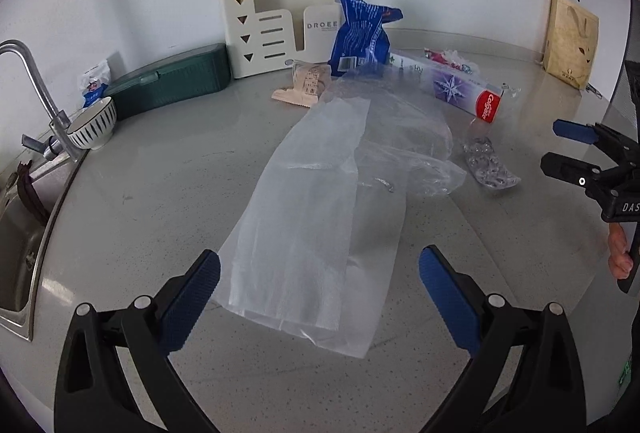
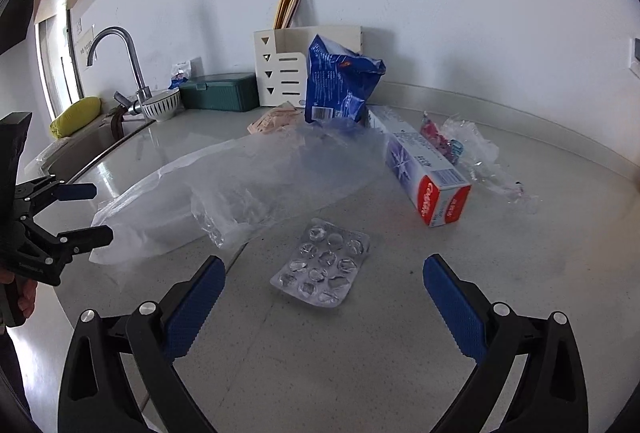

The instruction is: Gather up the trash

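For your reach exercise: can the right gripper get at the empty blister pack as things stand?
Probably yes. The right gripper is open, and the blister pack lies flat straight ahead of its fingers, clear of the plastic bag.

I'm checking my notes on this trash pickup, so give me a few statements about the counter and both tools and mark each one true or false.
1. The left tool is shut on the clear plastic bag. False: it is open, empty, with the bag's near end lying between its fingers.
2. The empty blister pack lies on the counter just ahead of the right tool. True.
3. The right tool is open and holds nothing. True.
4. The Colgate toothpaste box stands upright. False: it lies on its side.
5. The blue snack bag stands near the white organizer. True.
6. The striped bowl sits beside the toothpaste box. False: it is by the faucet.
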Demonstrator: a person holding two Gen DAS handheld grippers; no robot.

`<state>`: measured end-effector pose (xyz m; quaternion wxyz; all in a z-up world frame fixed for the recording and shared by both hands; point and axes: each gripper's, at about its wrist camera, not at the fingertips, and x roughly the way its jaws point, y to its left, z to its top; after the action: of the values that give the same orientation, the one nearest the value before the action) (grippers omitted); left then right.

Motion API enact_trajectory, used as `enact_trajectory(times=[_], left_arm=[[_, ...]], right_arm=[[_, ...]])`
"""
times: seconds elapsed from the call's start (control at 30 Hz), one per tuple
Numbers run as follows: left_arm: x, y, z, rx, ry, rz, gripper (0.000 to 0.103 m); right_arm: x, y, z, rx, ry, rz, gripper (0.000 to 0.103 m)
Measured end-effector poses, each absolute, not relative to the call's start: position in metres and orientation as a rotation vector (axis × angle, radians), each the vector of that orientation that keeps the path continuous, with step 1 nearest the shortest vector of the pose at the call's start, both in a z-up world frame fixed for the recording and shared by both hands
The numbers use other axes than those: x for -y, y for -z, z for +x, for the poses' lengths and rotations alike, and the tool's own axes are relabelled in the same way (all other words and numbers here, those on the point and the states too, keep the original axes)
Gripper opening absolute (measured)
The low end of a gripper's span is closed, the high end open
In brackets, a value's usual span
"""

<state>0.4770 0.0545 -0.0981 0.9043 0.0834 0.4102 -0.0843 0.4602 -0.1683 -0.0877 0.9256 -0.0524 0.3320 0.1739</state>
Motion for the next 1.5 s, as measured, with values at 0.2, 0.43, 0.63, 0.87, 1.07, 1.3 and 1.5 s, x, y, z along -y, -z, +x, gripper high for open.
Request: enact_trajectory(times=[0.2, 0.43, 0.63, 0.87, 1.07, 1.3, 1.5], left_arm=[[-0.059, 0.108, 0.51, -0.931, 0.193, 0.184, 0.099], [-0.081, 0.121, 0.528, -0.998, 0.231, 0.085, 0.065], [-0.107, 0.124, 0.525, -1.009, 0.236, -0.045, 0.019], [-0.132, 0.11, 0.503, -0.927, 0.201, -0.169, 0.005], [-0.143, 0.083, 0.476, -0.855, 0.178, -0.164, 0.005], [-0.152, 0.05, 0.45, -0.771, 0.177, -0.156, 0.005], [-0.156, 0.037, 0.436, -0.742, 0.177, -0.144, 0.005]], right_arm=[[0.15, 0.093, 0.489, -0.74, -0.376, -0.154, 0.1], [0.141, 0.099, 0.507, -0.798, -0.401, -0.125, 0.1], [0.142, 0.102, 0.52, -0.842, -0.389, -0.097, 0.1], [0.135, 0.101, 0.524, -0.867, -0.365, -0.126, 0.1], [0.133, 0.105, 0.534, -0.918, -0.328, -0.142, 0.1], [0.134, 0.119, 0.552, -1.014, -0.253, -0.141, 0.1], [0.139, 0.13, 0.568, -1.07, -0.212, -0.087, 0.098]])
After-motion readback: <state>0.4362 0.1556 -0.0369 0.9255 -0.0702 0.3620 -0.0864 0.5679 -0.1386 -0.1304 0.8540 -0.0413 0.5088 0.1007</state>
